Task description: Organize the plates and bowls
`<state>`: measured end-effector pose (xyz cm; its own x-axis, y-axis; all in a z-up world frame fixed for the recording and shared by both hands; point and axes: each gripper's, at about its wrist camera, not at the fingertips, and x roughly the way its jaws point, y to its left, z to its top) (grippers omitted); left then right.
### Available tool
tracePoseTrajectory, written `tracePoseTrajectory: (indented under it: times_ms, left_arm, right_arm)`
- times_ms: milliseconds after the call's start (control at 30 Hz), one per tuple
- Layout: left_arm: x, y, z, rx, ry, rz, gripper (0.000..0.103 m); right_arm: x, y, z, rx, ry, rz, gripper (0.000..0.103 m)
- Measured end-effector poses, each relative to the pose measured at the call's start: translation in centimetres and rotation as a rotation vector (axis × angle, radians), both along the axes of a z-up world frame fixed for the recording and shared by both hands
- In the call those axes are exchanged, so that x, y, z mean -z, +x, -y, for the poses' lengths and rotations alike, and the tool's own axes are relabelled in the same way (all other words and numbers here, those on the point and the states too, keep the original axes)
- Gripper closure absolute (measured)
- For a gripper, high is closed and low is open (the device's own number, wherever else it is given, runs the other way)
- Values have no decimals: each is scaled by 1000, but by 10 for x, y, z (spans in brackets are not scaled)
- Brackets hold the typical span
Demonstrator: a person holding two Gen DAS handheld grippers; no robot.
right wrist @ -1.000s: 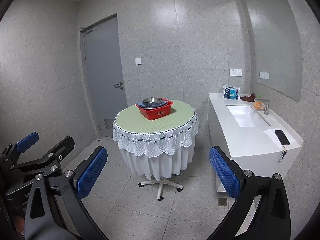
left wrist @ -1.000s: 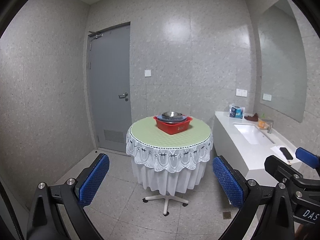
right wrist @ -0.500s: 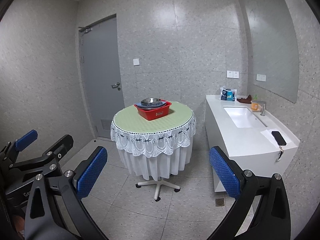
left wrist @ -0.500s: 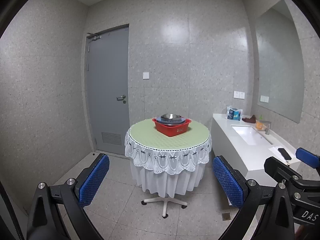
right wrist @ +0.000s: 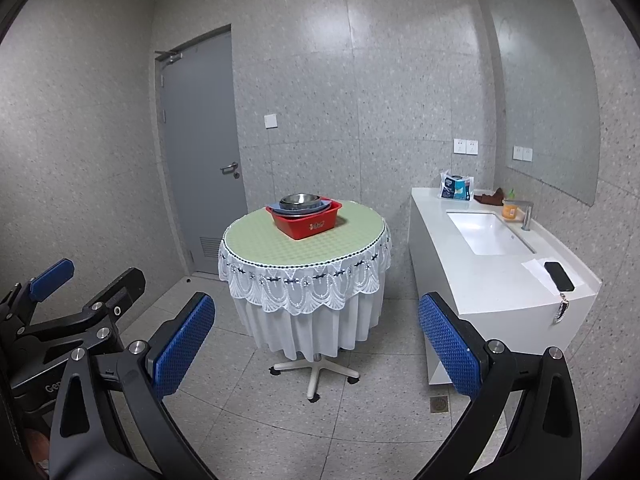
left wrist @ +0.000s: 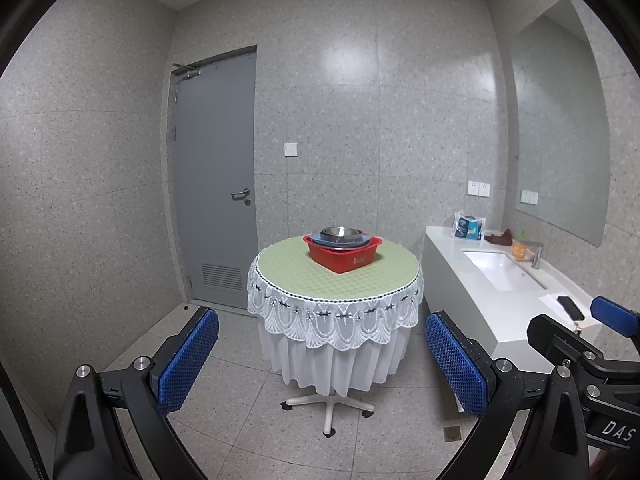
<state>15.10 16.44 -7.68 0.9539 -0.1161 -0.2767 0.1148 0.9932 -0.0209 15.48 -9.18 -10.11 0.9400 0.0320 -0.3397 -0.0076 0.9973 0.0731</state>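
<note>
Grippers well short of basin

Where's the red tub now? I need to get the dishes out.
In both views the red tub sits on the round table, toward its far side, with the dishes stacked inside; the counter stands to its right.

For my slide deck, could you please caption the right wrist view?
Open right hand-held gripper faces a round table bearing a red basin of stacked bowls.
</note>
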Motion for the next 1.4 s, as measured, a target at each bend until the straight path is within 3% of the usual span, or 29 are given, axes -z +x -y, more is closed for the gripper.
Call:
tracePoseTrajectory:
  times_ms: [1400]
  left_arm:
    - [13,16,22,2,18,32,1]
  right_arm:
    - [-1,7,21,-10,10,-13,0]
